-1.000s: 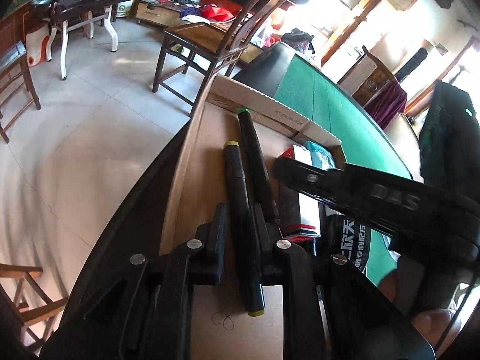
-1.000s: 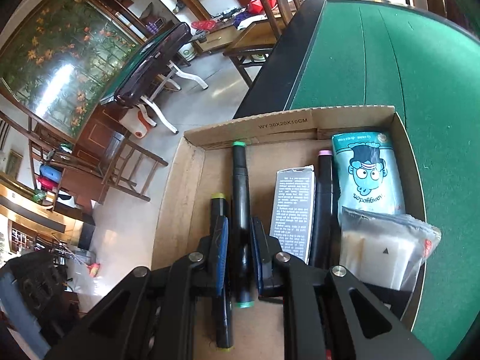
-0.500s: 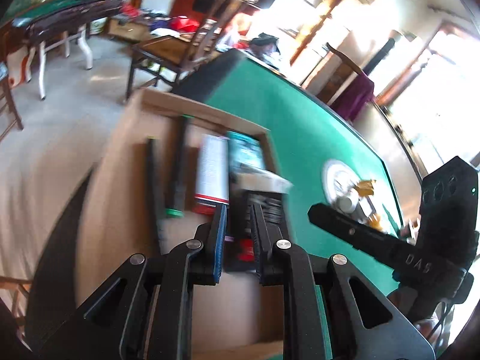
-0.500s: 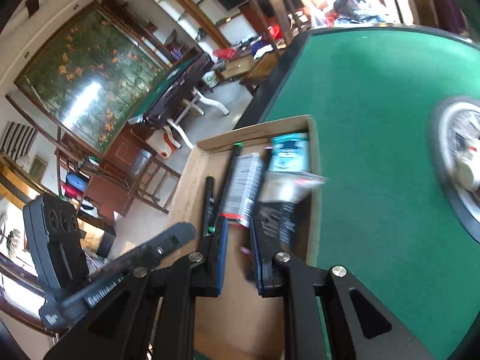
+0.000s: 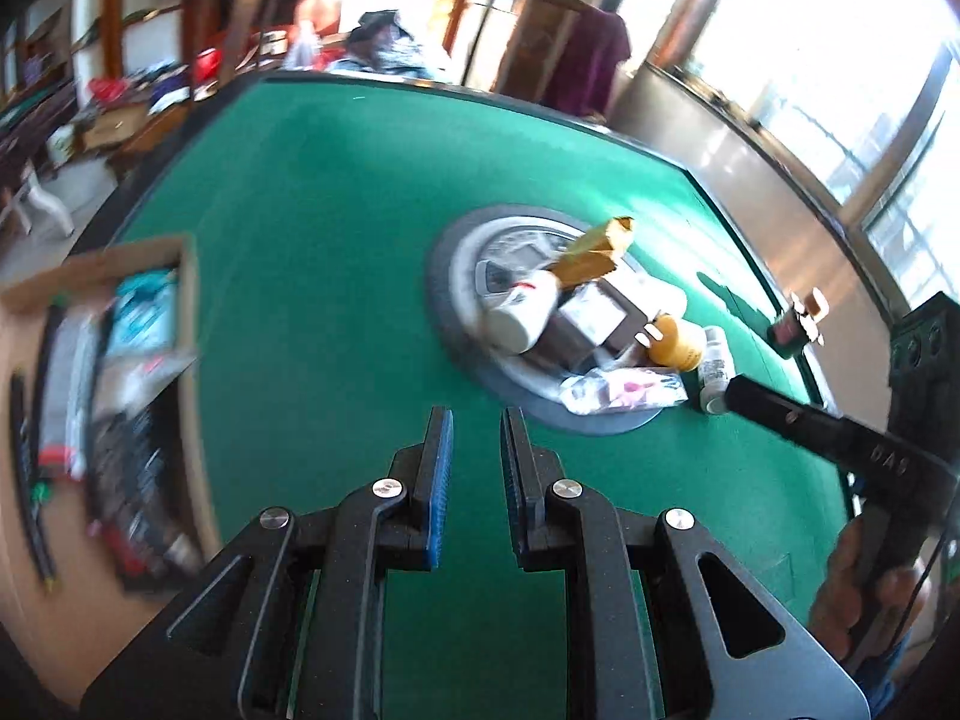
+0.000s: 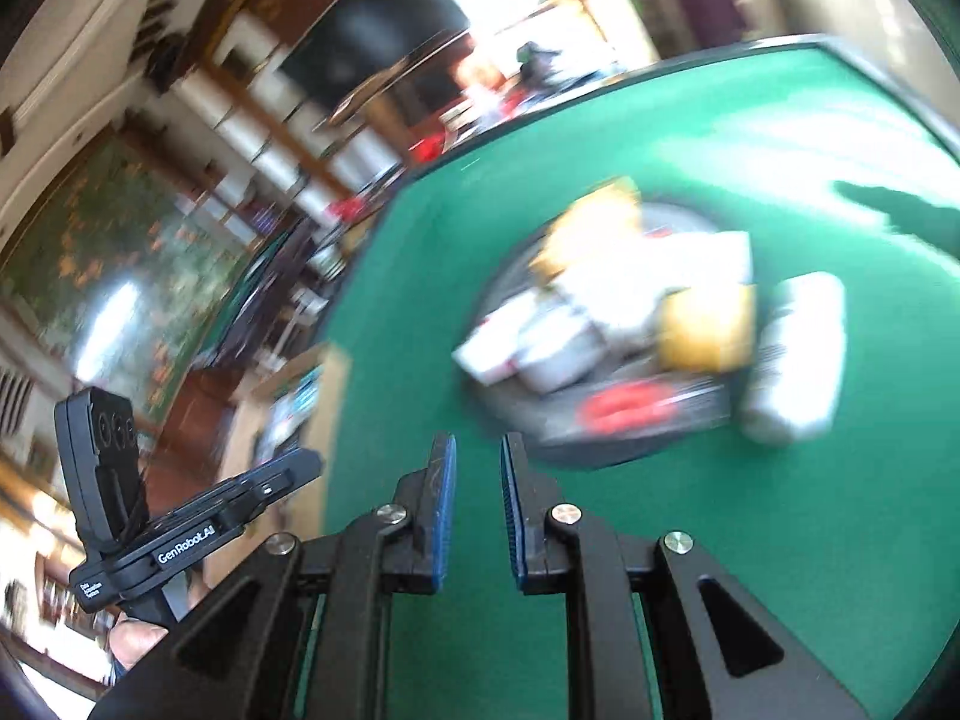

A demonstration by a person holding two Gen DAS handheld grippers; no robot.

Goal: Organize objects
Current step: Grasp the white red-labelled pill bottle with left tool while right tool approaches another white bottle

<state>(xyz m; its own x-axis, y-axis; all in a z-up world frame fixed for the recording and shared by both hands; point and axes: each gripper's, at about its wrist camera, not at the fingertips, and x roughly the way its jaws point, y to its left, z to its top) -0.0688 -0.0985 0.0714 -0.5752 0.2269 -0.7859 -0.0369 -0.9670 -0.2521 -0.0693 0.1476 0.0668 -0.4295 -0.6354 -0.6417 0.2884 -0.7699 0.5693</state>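
- Cardboard box sits at the left edge of the green table, blurred in both views. Inside, far as I can tell: dark markers along its left side, a teal pack at the far right corner, other bits too smeared to name.
- My left tongs: blue pads close together, nothing between them, over bare felt btw. box and tray.
- My right tongs: same, pads nearly closed, empty, over the felt just short of the tray.
- Round grey tray mid-table, piled up: white cup lying on its side, yellow-brown packet on top, grey box, clear bag at the near rim.
- Yellow jar and white bottle at the tray's right rim, side by side.
- Small dark bottle stands apart, near the table's right edge.
- Far right of left view: my right hand on the other handle.
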